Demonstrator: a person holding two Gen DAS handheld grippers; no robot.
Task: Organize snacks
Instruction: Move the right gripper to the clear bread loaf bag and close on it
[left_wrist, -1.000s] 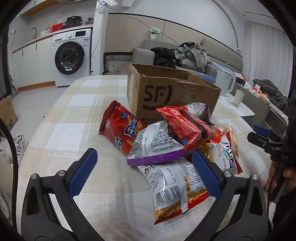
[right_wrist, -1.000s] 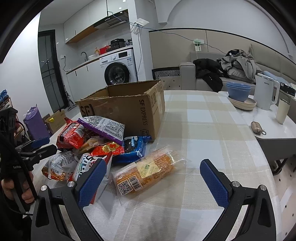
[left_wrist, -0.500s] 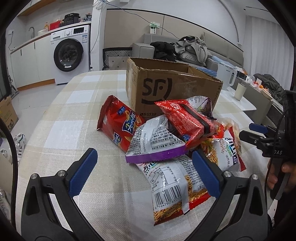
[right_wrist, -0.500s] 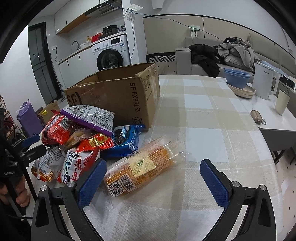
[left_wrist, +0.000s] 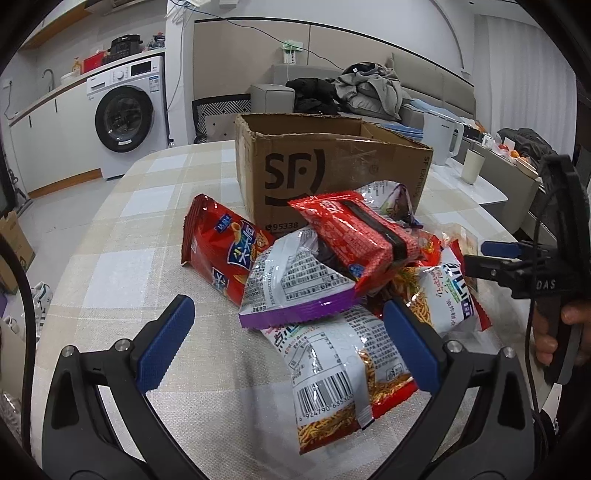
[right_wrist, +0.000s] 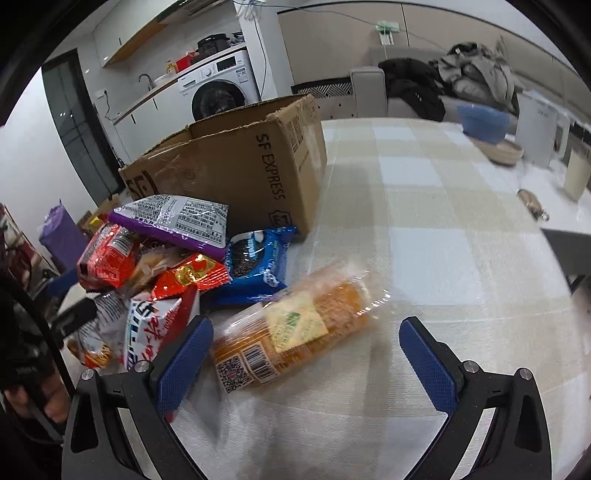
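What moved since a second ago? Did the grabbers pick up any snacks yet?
Not yet. Both grippers came closer to the snack pile. The right gripper now has its open jaws nearly around the clear orange packet. The left gripper edged toward the purple-edged bag, jaws open. Nothing was grabbed. The snacks and the cardboard box stayed put.

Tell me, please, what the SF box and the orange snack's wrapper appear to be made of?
SF box: brown cardboard, matte, with frayed rims and shiny tape strips. Orange snack's wrapper: likely clear plastic film, glossy and crinkled, contents showing through, with a paper-like label.
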